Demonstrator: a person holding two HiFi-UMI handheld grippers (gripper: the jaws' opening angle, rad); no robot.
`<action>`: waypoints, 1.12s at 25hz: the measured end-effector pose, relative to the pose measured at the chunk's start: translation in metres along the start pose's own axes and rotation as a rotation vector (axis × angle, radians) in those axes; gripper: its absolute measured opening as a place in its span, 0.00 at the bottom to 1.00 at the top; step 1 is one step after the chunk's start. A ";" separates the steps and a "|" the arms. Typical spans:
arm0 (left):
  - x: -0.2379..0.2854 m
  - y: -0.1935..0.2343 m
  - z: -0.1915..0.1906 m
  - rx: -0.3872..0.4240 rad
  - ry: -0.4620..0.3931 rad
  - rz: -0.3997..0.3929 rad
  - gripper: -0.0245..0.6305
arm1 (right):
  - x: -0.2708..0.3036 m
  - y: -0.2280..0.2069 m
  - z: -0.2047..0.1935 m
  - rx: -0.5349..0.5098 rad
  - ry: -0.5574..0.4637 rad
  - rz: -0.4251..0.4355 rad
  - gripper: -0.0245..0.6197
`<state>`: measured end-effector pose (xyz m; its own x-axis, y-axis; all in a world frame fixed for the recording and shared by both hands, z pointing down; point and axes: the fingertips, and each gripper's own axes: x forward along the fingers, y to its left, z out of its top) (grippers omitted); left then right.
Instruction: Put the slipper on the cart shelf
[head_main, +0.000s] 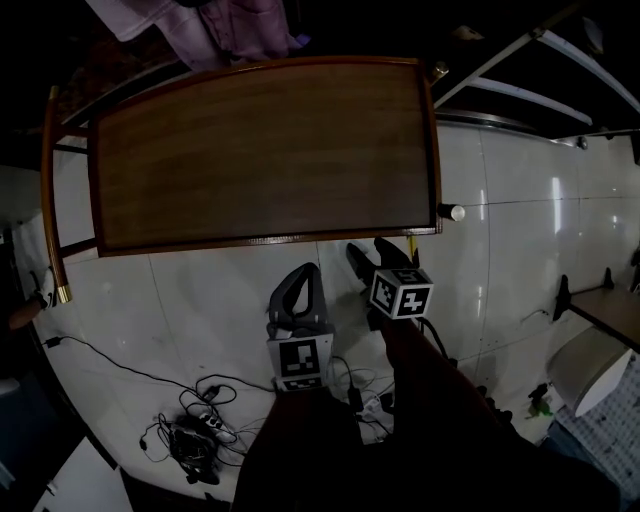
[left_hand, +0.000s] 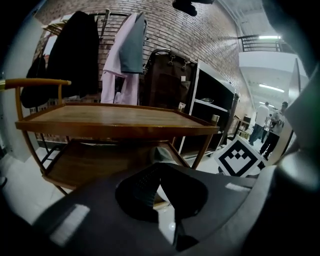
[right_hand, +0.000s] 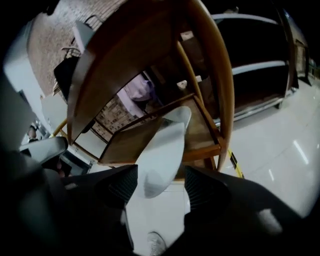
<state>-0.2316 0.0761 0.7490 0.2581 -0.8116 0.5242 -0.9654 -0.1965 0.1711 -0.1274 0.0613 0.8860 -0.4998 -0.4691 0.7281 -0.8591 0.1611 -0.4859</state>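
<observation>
A pale grey slipper (right_hand: 162, 150) lies tilted with its toe end on the wooden cart's lower shelf (right_hand: 130, 142) and its heel end over the front edge. My right gripper (right_hand: 160, 186) is open; the slipper's heel end sits between its ribbed pads (right_hand: 122, 186) without being pressed. From above, the right gripper (head_main: 372, 255) reaches under the cart's top tray (head_main: 260, 150), which hides the slipper. My left gripper (head_main: 303, 272) hovers just left of it, in front of the cart, shut and empty. The left gripper view shows a bit of the slipper (left_hand: 162, 151) on the lower shelf (left_hand: 90, 167).
Cables and a power strip (head_main: 200, 430) lie on the white tiled floor near my feet. Coats (left_hand: 125, 55) hang behind the cart, next to a black shelf unit (left_hand: 215, 110). People (left_hand: 265, 127) stand far off at the right. A dark bench edge (head_main: 600, 300) is at the right.
</observation>
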 end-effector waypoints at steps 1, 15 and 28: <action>0.002 0.001 0.001 0.007 -0.002 0.000 0.06 | 0.004 -0.003 0.000 0.045 0.001 0.008 0.47; 0.008 0.006 -0.003 -0.039 0.017 0.043 0.06 | 0.035 0.001 -0.003 0.346 0.051 0.181 0.35; -0.010 -0.001 -0.008 -0.028 0.035 0.027 0.06 | 0.004 0.013 -0.004 0.281 0.027 0.188 0.14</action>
<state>-0.2328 0.0888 0.7508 0.2333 -0.7966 0.5577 -0.9709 -0.1588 0.1793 -0.1414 0.0653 0.8847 -0.6524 -0.4304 0.6238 -0.6894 -0.0047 -0.7243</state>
